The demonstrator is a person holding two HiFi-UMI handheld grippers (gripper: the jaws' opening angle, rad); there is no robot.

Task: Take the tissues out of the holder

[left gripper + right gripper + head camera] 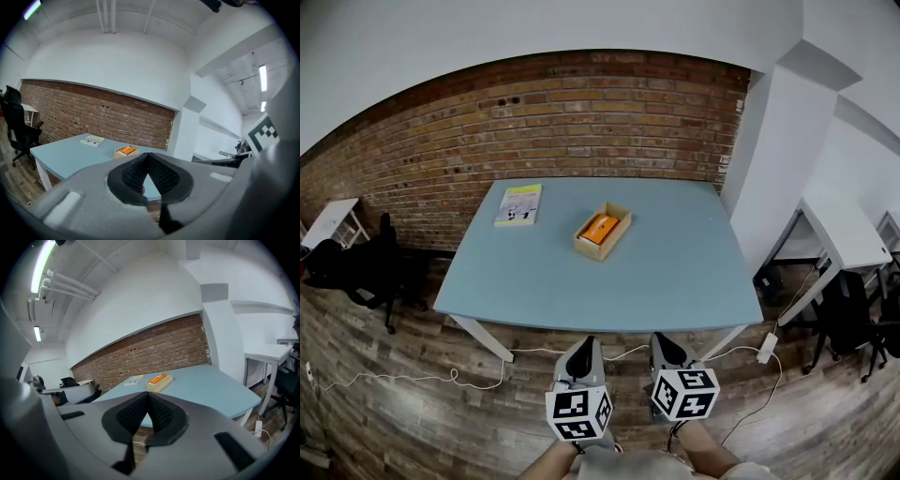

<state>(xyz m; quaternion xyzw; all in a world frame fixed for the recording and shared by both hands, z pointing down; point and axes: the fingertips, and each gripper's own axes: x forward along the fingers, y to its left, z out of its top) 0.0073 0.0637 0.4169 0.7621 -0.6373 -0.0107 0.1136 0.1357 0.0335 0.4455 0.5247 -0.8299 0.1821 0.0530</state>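
A light wooden holder [602, 232] with an orange tissue pack [599, 227] in it sits near the middle of the blue table [544, 272]. The holder [125, 151] shows far off in the left gripper view, and the holder [160, 381] likewise in the right gripper view. My left gripper [584, 353] and right gripper [666, 349] hang side by side below the table's near edge, well short of the holder. Both are shut with their tips touching and nothing between them.
A yellow-green booklet [518, 203] lies at the table's back left. A brick wall [534, 112] runs behind the table. A white pillar [769, 159] and white desks [848, 234] stand to the right, black chairs [356, 267] to the left. Cables [412, 378] trail over the wooden floor.
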